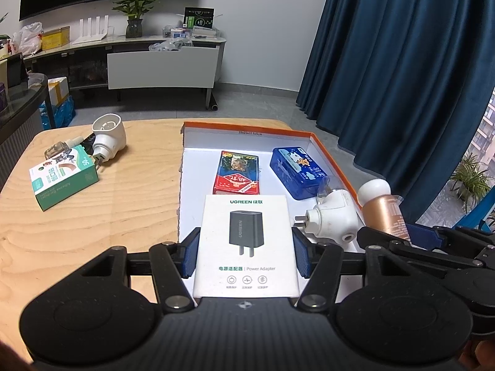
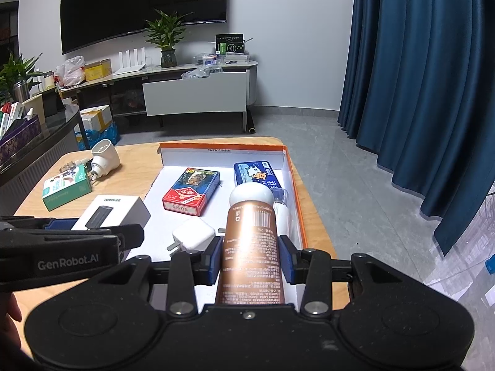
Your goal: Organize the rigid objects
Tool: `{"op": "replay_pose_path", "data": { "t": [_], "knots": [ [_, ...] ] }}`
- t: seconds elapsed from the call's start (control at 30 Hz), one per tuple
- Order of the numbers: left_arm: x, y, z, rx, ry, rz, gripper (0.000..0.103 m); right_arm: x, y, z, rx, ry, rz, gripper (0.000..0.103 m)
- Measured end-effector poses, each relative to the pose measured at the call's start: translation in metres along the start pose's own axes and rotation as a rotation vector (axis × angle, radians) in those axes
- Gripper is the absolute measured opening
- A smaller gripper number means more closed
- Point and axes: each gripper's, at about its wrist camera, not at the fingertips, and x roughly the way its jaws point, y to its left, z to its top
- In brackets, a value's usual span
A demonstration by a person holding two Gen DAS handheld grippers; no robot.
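Both grippers clamp loads over the tray [image 1: 337, 162]: left [image 1: 246, 255] adapter box [image 1: 246, 241], right [image 2: 251, 261] tube [image 2: 250, 244].

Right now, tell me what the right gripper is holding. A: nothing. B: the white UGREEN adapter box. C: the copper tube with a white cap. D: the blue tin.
C: the right gripper is shut on the copper tube, its blue pads pressed against both sides, above the tray.
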Motion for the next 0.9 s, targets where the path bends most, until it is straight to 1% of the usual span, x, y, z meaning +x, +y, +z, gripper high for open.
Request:
{"op": "replay_pose_path", "data": {
  "t": [0.9],
  "knots": [
    [0.0046, -0.0014, -0.0022, 0.003, 0.022, -0.009, 0.059, 0.008, 0.0016, -0.0039, 0.0, 0.025, 0.013, 0.048]
  ]
}}
